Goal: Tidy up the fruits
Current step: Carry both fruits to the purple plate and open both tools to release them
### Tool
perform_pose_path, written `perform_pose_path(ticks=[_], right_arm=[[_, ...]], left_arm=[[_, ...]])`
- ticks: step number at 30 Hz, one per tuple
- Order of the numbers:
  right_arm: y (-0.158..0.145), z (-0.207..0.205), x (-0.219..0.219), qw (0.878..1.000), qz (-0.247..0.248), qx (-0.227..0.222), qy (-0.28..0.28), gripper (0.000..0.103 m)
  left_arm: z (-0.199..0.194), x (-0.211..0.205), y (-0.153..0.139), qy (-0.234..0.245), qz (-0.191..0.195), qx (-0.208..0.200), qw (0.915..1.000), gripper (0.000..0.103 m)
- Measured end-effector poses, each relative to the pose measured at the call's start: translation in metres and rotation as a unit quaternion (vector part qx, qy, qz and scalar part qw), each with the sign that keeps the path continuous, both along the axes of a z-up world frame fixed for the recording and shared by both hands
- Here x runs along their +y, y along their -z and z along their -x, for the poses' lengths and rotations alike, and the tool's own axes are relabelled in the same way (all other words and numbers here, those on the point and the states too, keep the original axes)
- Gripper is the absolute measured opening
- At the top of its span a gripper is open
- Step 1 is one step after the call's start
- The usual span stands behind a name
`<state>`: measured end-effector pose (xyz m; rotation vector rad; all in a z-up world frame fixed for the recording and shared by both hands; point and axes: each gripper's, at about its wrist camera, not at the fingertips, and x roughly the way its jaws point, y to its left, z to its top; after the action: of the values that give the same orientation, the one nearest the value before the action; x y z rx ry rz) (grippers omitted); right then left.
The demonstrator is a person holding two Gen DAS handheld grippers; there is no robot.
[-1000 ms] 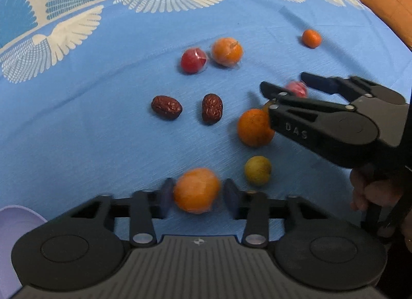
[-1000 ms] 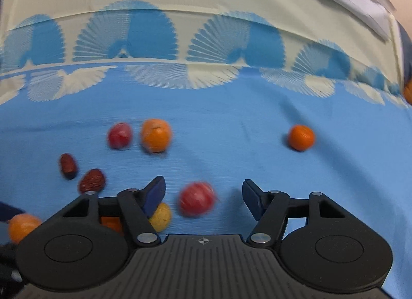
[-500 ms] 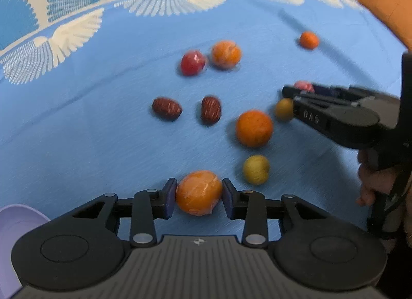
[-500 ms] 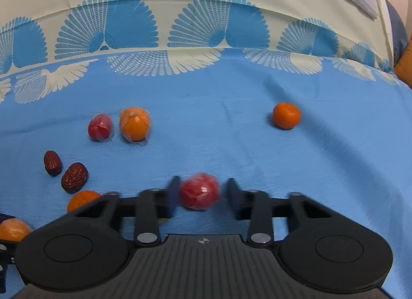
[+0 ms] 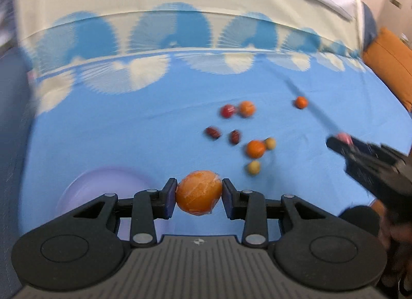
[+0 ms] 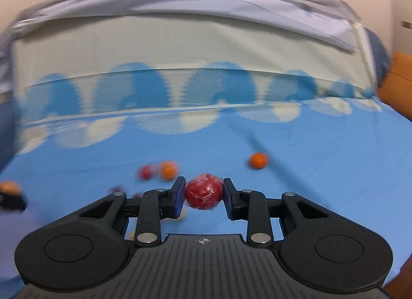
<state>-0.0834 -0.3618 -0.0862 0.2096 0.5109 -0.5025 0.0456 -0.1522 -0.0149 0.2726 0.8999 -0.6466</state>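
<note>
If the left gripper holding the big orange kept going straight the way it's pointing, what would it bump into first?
Probably just the blue cloth. The left gripper points down past its wrapped orange at bare fabric; the purple bowl sits left of that line and the loose fruit right. Depth is blurry, so that's a guess.

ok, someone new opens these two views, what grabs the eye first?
Probably the two held fruits: an orange fruit clamped in the left tool at bottom centre of its view, and a red wrapped fruit clamped in the right tool. Next, the loose fruits scattered on the blue cloth beyond, and a pale purple bowl just left of the left tool.
</note>
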Motion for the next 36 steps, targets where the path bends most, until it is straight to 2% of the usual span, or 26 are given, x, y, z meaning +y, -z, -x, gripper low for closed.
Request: perform_pose_path(ticks=[4, 9, 11, 14, 18, 26, 36], right_arm=[[-0.024, 0.024, 0.062, 0.996, -0.031, 0.008, -0.082, 0.033], [-0.036, 0.041, 0.135, 0.981, -0.078, 0.023, -0.176, 0.033], [-0.038, 0.046, 0.160, 0.974, -0.074, 0.032, -0.209, 0.033], [-0.046, 0.047, 0.189, 0.969, -0.040, 0.040, -0.241, 0.033], [-0.055, 0.047, 0.202, 0.967, -0.014, 0.046, -0.250, 0.033], [-0.054, 0.045, 0.203, 0.967, -0.001, 0.065, -0.247, 0.033], [-0.038, 0.001, 0.199, 0.964, -0.004, 0.084, -0.253, 0.033]], left_arm=[[0.027, 0.061, -0.013, -0.062, -0.013, 0.001, 0.9980, 0.041], [0.051, 0.127, -0.015, -0.121, -0.023, -0.004, 0.9924, 0.041], [0.060, 0.148, -0.016, -0.136, -0.016, -0.003, 0.9905, 0.040], [0.071, 0.166, -0.016, -0.147, -0.010, -0.009, 0.9891, 0.041], [0.076, 0.176, -0.019, -0.150, 0.002, -0.018, 0.9886, 0.041], [0.070, 0.173, -0.018, -0.144, 0.019, -0.009, 0.9894, 0.041], [0.017, 0.155, 0.007, -0.151, 0.015, 0.015, 0.9883, 0.041]])
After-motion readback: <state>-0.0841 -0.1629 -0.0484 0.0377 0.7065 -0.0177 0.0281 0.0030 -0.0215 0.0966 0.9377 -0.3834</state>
